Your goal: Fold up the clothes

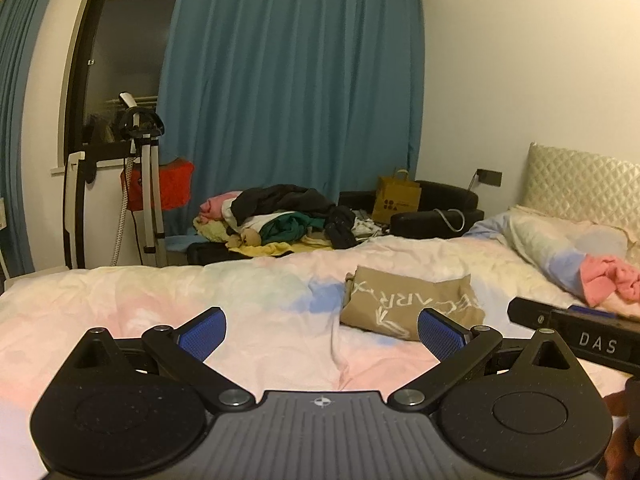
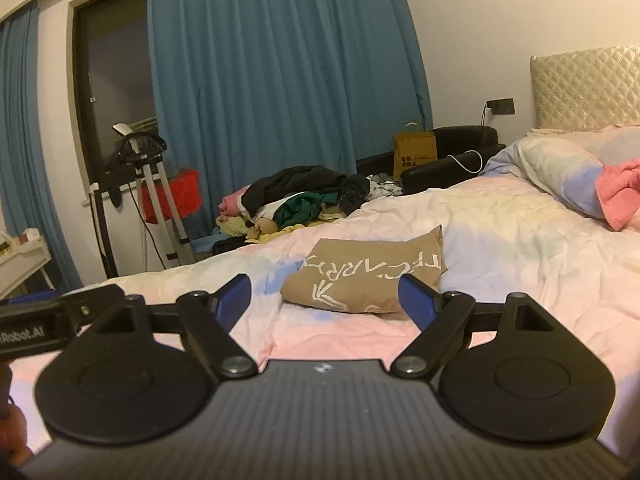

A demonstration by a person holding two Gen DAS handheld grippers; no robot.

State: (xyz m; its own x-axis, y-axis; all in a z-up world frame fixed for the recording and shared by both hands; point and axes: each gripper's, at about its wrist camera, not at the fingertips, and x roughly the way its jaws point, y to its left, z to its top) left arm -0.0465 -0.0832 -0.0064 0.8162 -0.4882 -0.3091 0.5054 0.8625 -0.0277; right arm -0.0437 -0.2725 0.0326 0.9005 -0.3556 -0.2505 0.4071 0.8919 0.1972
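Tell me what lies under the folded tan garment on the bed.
The folded tan garment rests on the pastel bedspread. Anything tucked beneath or inside its folds is covered.

Bed (image 1: 120, 300) bare near the front, open passage. Folded tan garment (image 1: 408, 304) lies mid-bed, ahead. Pink cloth (image 2: 618, 192) on pillow at right. Clothes pile (image 2: 296, 196) beyond far edge, well apart.

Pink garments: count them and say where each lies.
2. One pink garment lies by the pillow near the headboard; another sits at the left end of the clothes pile. More may be buried.
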